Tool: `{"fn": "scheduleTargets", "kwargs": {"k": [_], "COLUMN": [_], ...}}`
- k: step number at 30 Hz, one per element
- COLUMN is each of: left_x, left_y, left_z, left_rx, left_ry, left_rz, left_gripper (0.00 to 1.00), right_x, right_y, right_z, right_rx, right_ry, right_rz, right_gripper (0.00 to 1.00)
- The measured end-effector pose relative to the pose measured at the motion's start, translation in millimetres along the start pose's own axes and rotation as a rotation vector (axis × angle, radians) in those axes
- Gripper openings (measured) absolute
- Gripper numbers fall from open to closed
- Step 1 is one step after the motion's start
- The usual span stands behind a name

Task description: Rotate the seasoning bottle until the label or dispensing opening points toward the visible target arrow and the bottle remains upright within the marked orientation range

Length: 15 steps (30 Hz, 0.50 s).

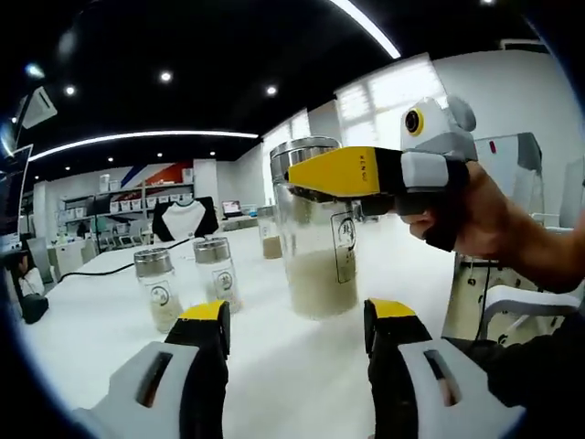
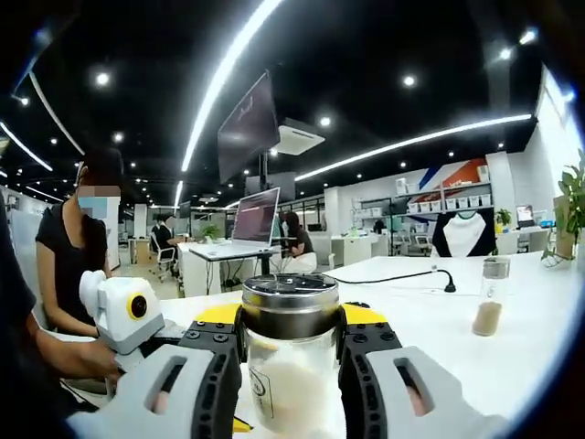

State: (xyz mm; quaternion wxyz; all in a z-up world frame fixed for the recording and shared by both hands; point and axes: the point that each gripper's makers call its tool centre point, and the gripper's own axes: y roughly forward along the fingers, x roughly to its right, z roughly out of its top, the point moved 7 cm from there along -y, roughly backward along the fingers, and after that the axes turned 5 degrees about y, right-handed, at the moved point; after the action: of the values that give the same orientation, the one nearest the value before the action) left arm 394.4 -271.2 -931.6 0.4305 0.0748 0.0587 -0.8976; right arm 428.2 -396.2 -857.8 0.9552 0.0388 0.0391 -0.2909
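Right gripper point(image 2: 291, 343) clamped under seasoning bottle point(image 2: 291, 366) cap for twisting; left gripper point(image 1: 297, 334) apart (idle), bottle upright on bench point(image 1: 110, 320).

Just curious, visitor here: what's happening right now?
Right gripper clamped on clear glass seasoning bottle, upright. Left gripper open, short of it. Nothing blocking.

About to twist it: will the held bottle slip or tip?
Bottle looks like smooth clear glass, so it may slip in the right gripper, clamped high near the metal cap. Roughly a third full of powder, it is probably bottom-heavy and should stay upright.
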Motion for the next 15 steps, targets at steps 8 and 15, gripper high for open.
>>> {"fn": "scheduleTargets", "kwargs": {"k": [8, 15], "left_x": [-9.8, -17.7], "left_y": [-4.4, -6.7], "left_z": [2.0, -0.2], "left_rx": [-0.013, -0.021], "left_ry": [-0.018, -0.043], "left_rz": [-0.023, -0.002], "left_gripper": [0.8, 0.92], "right_x": [26.1, 49.7], "right_y": [9.4, 20.9], "right_z": [4.5, -1.5], "right_rx": [0.005, -0.013], "right_ry": [-0.027, -0.051], "right_rz": [0.005, -0.006], "right_gripper": [0.37, 0.37]}}
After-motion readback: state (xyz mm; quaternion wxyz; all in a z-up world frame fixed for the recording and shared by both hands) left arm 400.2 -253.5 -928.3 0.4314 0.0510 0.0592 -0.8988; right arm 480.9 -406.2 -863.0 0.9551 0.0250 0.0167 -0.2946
